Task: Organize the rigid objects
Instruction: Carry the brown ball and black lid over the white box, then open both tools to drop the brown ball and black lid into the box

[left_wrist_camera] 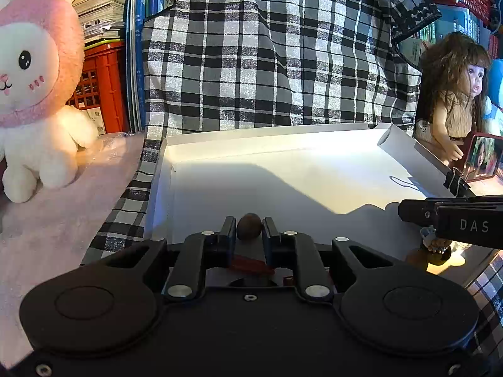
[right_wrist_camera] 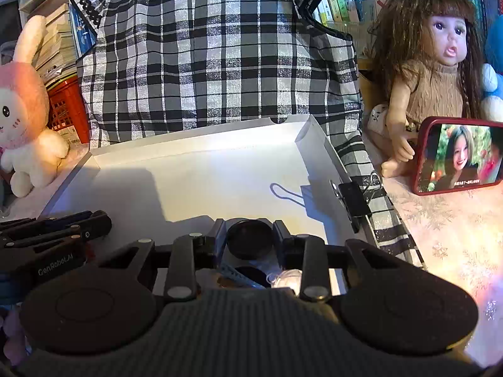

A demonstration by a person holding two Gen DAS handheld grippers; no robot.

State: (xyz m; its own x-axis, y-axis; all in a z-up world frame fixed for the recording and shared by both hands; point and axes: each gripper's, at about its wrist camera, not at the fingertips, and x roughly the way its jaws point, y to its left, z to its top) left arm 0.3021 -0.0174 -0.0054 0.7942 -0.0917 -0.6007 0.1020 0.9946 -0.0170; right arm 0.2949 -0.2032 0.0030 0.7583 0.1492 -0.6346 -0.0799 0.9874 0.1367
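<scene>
My left gripper [left_wrist_camera: 249,229] is shut on a small brown nut-like ball [left_wrist_camera: 249,226], held over the near part of a shallow white cardboard tray [left_wrist_camera: 283,144]. My right gripper [right_wrist_camera: 250,234] is shut on a dark round lid-like disc [right_wrist_camera: 250,239] over the same tray [right_wrist_camera: 201,144]. Several small items lie under each gripper: a red strip [left_wrist_camera: 251,265] below the left, a clear piece [right_wrist_camera: 287,278] and a dark round thing [right_wrist_camera: 250,275] below the right. The right gripper shows at the right in the left wrist view [left_wrist_camera: 452,220]; the left gripper shows at the left in the right wrist view [right_wrist_camera: 53,235].
A black binder clip [right_wrist_camera: 353,199] grips the tray's right wall. A checked cloth [right_wrist_camera: 220,56] hangs behind the tray. A pink plush rabbit [left_wrist_camera: 34,94] sits at the left. A doll [right_wrist_camera: 433,72] and a red phone [right_wrist_camera: 457,155] stand at the right. A red crate [left_wrist_camera: 100,84] stands behind the rabbit.
</scene>
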